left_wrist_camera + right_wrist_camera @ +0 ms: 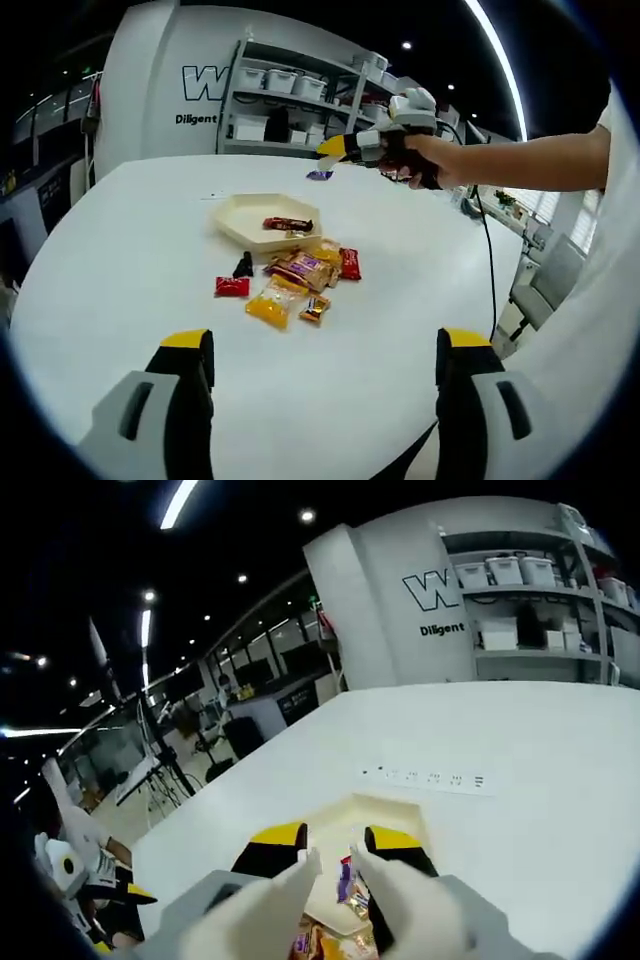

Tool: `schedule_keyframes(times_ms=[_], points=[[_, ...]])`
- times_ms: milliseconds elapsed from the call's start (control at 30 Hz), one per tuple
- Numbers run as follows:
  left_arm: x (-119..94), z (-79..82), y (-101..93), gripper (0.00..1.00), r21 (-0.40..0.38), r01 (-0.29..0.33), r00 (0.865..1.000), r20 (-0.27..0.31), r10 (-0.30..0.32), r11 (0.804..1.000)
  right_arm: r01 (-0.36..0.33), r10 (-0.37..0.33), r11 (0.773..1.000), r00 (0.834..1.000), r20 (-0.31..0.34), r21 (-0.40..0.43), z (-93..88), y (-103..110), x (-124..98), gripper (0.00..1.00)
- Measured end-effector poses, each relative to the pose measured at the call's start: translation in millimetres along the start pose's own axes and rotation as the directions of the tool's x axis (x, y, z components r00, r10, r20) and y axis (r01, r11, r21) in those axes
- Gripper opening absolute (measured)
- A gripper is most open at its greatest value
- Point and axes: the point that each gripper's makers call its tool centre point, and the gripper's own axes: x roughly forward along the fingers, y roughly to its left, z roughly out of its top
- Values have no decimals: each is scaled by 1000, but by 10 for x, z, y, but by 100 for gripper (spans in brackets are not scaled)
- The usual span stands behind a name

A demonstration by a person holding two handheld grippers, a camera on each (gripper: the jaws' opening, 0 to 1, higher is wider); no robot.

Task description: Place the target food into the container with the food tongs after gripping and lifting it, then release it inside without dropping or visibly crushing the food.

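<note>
Snacks (295, 275) were seen heaped on the worktop (120, 260) beside the tray (245, 218), one packet inside it. The left gripper's (325, 365) jaws were spread; the right gripper's (333, 848) narrowly parted, tongs (340, 880) between them.

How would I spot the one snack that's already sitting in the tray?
Start at the big white round table and find the shallow cream hexagonal tray beyond the heap of snack packets. Inside it lies a single dark red wrapped bar, near the tray's side closest to the heap. It is the sole snack within the tray's rim; all others lie loose on the tabletop.
</note>
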Motion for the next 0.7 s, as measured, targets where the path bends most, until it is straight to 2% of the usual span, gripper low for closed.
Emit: schedule_keyframes(times_ms=[500,633,700], points=[[1,-7,46,91,0,4,1000,9,-4,1000,7,-7,1000,1000,-4,-6,-33,47,-79,17],[2,-19,46,90,-6,7,1000,6,-7,1000,10,-10,1000,1000,-14,-6,-91,-28,-44,17],[0,-22,47,90,-2,7,1000,6,-7,1000,12,-12,1000,1000,-24,-2,-149,-132,1,18]])
